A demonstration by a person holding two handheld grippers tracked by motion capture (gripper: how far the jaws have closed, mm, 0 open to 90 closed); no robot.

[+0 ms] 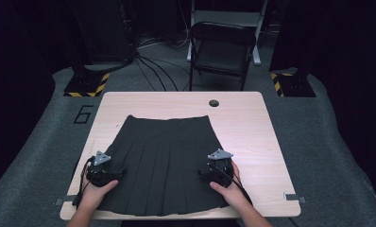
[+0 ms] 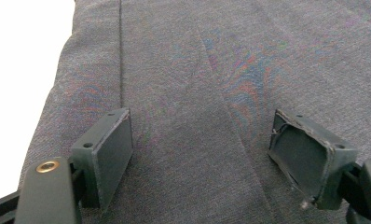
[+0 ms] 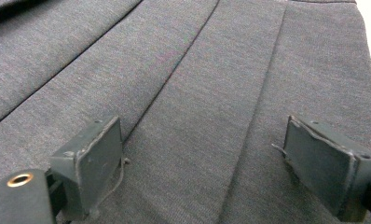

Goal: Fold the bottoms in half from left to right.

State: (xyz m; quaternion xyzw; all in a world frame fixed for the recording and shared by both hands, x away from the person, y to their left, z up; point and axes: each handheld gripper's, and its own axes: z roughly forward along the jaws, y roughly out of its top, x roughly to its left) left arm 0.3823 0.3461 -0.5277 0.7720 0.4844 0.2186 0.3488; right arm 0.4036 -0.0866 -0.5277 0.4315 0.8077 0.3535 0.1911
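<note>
A dark grey pleated skirt lies flat on the light wooden table, waistband at the far side, hem toward the person. My left gripper rests over the skirt's left edge, held in the person's left hand. My right gripper sits over the skirt's right part. In the left gripper view the jaws stand wide apart above the pleated skirt, nothing between them. The right gripper view shows its jaws spread the same way over the pleats of the skirt, pads clear of cloth.
A round cable hole is in the table's far side. A black folding chair stands behind the table, with cables on the floor. Metal clips sit at the table's near corners. Bare wood shows right of the skirt.
</note>
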